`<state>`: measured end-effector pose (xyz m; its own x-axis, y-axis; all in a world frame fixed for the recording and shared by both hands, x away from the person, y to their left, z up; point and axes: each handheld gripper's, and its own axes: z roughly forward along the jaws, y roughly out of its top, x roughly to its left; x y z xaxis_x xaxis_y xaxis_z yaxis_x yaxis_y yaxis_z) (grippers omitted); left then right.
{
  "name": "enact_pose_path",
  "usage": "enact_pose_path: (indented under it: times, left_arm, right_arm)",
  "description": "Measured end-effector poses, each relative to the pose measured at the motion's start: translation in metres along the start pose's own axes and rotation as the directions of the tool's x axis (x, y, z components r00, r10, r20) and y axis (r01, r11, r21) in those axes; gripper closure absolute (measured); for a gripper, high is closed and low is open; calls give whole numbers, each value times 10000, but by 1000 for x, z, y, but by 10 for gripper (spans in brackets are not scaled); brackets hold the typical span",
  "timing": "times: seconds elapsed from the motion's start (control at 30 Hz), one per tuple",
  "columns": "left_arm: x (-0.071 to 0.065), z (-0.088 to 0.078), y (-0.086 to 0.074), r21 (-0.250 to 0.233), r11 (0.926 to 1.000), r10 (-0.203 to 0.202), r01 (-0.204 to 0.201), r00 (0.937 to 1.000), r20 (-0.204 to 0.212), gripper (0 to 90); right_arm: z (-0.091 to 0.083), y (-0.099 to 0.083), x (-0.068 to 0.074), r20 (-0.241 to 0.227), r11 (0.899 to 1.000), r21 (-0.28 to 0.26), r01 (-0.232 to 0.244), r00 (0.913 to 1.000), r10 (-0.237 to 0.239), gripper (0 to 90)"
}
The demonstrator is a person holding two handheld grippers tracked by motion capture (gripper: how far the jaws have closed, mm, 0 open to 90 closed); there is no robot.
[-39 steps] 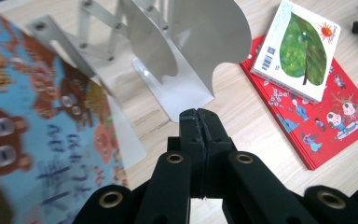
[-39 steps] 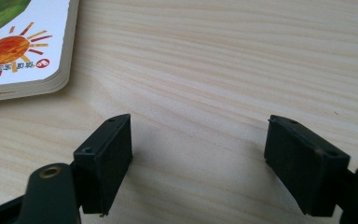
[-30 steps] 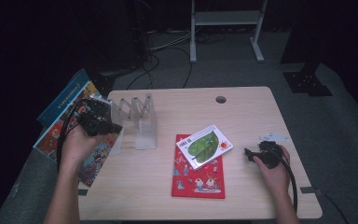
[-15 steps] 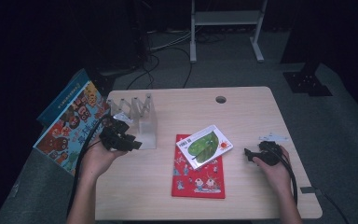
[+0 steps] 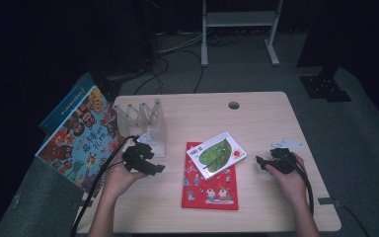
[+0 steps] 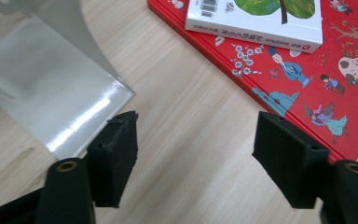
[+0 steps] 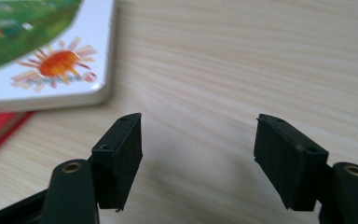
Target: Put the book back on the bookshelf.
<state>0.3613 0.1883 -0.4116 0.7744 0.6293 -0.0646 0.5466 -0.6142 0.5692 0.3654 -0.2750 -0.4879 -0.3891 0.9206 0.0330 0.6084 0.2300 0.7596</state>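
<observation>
Wooden table (image 5: 256, 118) has a red book (image 5: 209, 185) flat in the middle, with a white leaf-cover book (image 5: 216, 154) lying on its top end. Left gripper (image 5: 150, 165) just opened up, nothing between its jaws; right gripper (image 5: 262, 162) has been closing a bit, also empty, beside the white book.

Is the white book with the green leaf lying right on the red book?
Touching. In the left gripper view the white book lies flat on the red book, with no gap under its edge.
</observation>
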Motion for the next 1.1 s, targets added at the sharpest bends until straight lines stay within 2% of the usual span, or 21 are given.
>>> enact_pose_path:
  times: [0.03,0.13,0.17,0.27,0.43,0.53,0.77,0.8,0.9,1.0,1.03,1.1]
  left_arm:
    - [1,3,0,18,9999,-154,154,9998,148,261]
    - [0,7,-1,80,9997,-253,251,9995,200,210]
    - [1,8,-2,-140,9992,-361,365,9990,278,191]
    - [3,12,-4,-290,9977,-596,609,9972,455,174]
    - [1,19,-5,-291,9981,-534,548,9974,490,150]
    - [-1,26,-7,-207,9979,-605,618,9965,583,134]
    - [-2,30,-8,-245,9971,-704,723,9951,699,108]
    - [-1,29,-8,-282,9969,-715,737,9948,725,108]
    - [-1,28,-8,-280,9971,-680,701,9951,714,108]
    - [-1,29,-8,-299,9966,-744,768,9945,735,108]
    - [-1,29,-8,-299,9966,-744,768,9945,735,108]
    - [-2,30,-8,-276,9968,-724,747,9944,769,108]
  right_arm:
    - [0,3,2,-106,10000,-34,13,9999,-13,317]
    - [0,10,7,-281,10000,22,76,9996,-75,312]
    - [2,17,12,-498,9998,-155,118,9987,-125,309]
    - [8,28,20,-763,9996,-93,263,9967,-269,297]
    - [18,41,30,-1122,9991,-88,416,9928,-424,290]
    - [33,50,40,-1543,9983,27,584,9864,-573,286]
    - [52,53,50,-2029,9972,338,666,9774,-584,291]
    - [55,52,52,-2330,9976,339,612,9711,-516,287]
    - [56,53,55,-2365,9970,290,723,9696,-634,285]
    - [58,52,61,-2644,9962,234,834,9615,-743,286]
    - [58,52,61,-2644,9962,234,834,9615,-743,286]
    - [58,53,70,-2775,9941,266,1051,9561,-937,286]
